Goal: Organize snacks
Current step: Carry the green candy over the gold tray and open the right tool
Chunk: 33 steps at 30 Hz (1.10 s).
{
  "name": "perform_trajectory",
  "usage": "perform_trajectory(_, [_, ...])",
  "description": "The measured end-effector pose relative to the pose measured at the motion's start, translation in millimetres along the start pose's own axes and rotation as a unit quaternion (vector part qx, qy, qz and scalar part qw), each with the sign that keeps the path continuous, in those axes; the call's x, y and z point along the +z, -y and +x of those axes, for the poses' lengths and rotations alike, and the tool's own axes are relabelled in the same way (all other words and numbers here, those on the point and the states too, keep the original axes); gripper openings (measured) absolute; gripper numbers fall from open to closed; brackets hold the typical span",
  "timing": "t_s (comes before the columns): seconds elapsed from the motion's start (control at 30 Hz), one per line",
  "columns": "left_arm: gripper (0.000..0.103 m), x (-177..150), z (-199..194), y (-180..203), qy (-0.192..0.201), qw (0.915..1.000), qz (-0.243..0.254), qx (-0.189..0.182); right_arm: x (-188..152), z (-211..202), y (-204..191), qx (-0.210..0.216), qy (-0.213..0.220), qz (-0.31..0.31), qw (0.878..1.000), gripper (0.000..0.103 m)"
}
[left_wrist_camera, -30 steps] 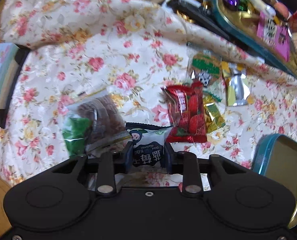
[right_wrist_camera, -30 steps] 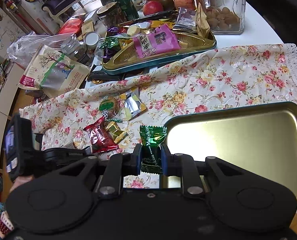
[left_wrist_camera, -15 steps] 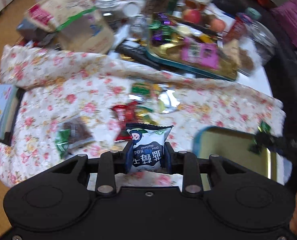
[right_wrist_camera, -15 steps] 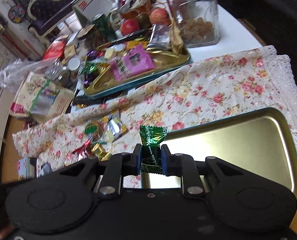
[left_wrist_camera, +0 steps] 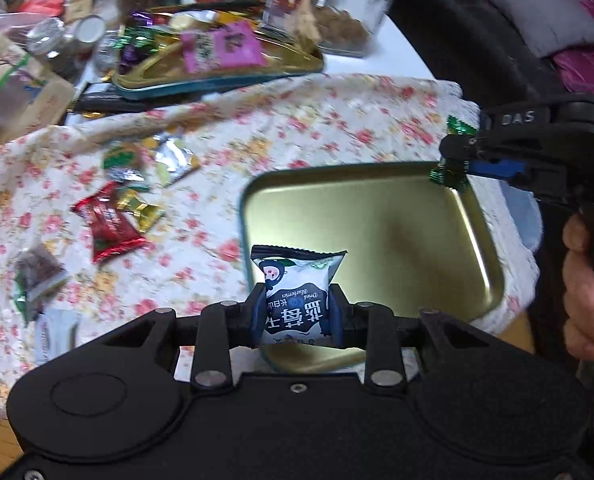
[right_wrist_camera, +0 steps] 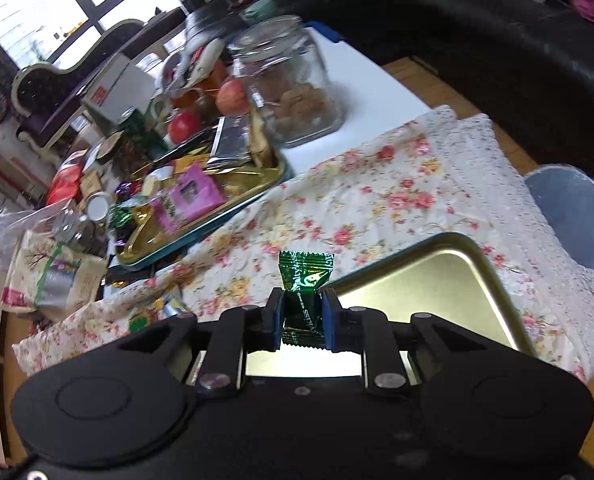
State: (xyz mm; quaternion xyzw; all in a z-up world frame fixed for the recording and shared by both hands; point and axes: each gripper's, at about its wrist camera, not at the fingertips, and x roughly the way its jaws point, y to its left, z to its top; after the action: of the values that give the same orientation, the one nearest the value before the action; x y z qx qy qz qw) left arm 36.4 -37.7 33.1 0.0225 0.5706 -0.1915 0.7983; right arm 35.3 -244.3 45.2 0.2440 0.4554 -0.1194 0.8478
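Loose snacks (left_wrist_camera: 113,224) lie on the floral cloth (left_wrist_camera: 297,120) at left. The left gripper (left_wrist_camera: 295,316) clamps a white pouch (left_wrist_camera: 297,292) over the near-left edge of the empty gold tin (left_wrist_camera: 493,248); the right gripper (right_wrist_camera: 303,316) pinches a green candy (right_wrist_camera: 306,280) at its right rim. Step in hand: delivery. Next, each should come over the tin floor and let go

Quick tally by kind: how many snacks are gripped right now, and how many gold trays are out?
White-and-blue packet, gripped: 1
Green candy, gripped: 1
Gold trays: 2 (empty tray, filled tray)
Total: 4
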Motion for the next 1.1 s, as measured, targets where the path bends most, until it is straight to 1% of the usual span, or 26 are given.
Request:
perform_trajectory(0.13, [0.040, 1.3, 9.7, 19.6, -0.012, 0.9998, 0.014, -0.003, -7.0, -0.2, 17.8, -0.029, -0.002, 0.007, 1.000, 0.021])
perform_trajectory(0.3, [0.040, 6.2, 19.8, 31.2, -0.029, 0.9995, 0.010, -0.007, -9.0, -2.0, 36.6, -0.052, 0.004, 0.023, 0.998, 0.022])
perform_trajectory(0.37, [0.040, 8.5, 24.6, 34.5, -0.036, 0.9993, 0.008, -0.007, -7.9, -2.5, 38.3, -0.063, 0.014, 0.017, 0.998, 0.022])
perform_trajectory(0.5, [0.040, 9.6, 35.8, 39.4, -0.052, 0.9987, 0.001, 0.000, -8.8, -6.4, 38.7, -0.091, 0.029, -0.015, 0.995, 0.022])
perform_trajectory(0.57, [0.040, 9.5, 42.2, 41.2, -0.061, 0.9981, -0.002, 0.004, -9.5, -6.2, 39.9, -0.091, 0.027, -0.022, 0.995, 0.022])
perform_trajectory(0.73, [0.041, 8.8, 53.9, 45.4, -0.083, 0.9964, -0.001, 0.013, -10.5, -4.5, 45.2, -0.077, 0.008, -0.014, 0.997, 0.022])
perform_trajectory(0.83, [0.041, 9.3, 57.5, 45.7, -0.094, 0.9955, -0.005, 0.015, -10.9, -5.8, 43.8, -0.071, 0.008, -0.013, 0.997, 0.022])
perform_trajectory(1.1, [0.042, 9.6, 57.1, 41.9, -0.097, 0.9950, -0.010, 0.019, -10.2, -4.1, 44.0, -0.075, 0.000, -0.012, 0.997, 0.022])
